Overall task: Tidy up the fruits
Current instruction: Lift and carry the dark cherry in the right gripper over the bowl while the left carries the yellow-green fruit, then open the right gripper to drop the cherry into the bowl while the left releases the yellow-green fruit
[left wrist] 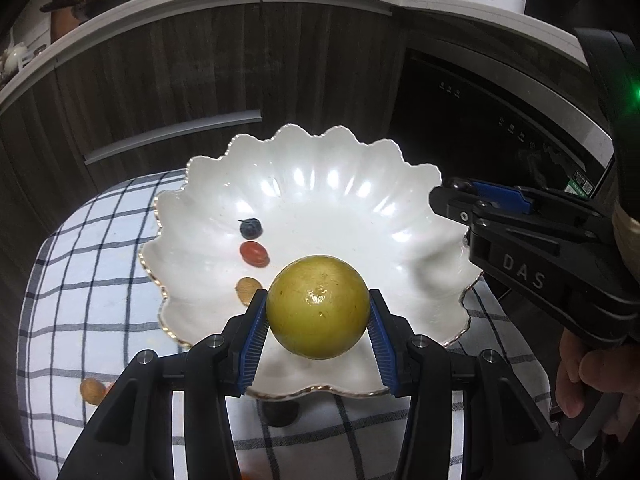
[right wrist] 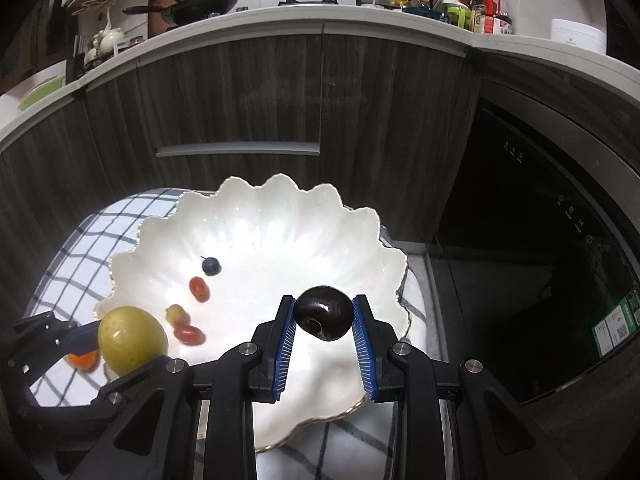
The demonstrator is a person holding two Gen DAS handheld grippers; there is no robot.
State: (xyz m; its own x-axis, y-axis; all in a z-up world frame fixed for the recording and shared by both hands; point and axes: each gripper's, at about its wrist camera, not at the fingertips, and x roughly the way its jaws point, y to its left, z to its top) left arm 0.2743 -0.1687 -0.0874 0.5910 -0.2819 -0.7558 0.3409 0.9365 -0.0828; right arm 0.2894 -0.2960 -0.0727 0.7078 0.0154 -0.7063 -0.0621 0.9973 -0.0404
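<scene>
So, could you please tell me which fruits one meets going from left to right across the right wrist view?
Yellow-green round fruit in the left claw → blueberry → dark plum in the right claw.

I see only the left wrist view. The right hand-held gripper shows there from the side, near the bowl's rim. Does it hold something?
Observer: Yes. The right hand-held gripper is shut on a dark purple fruit, round and shiny.
Operator: Where is it relative to the bowl?
Observer: In the right wrist view the fruit appears over the right part of the white bowl, held up, not lying in it.
Operator: My yellow-green fruit covers part of the bowl. Is anything behind it?
Observer: A second small red tomato lies there, beside the tan fruit.
</scene>
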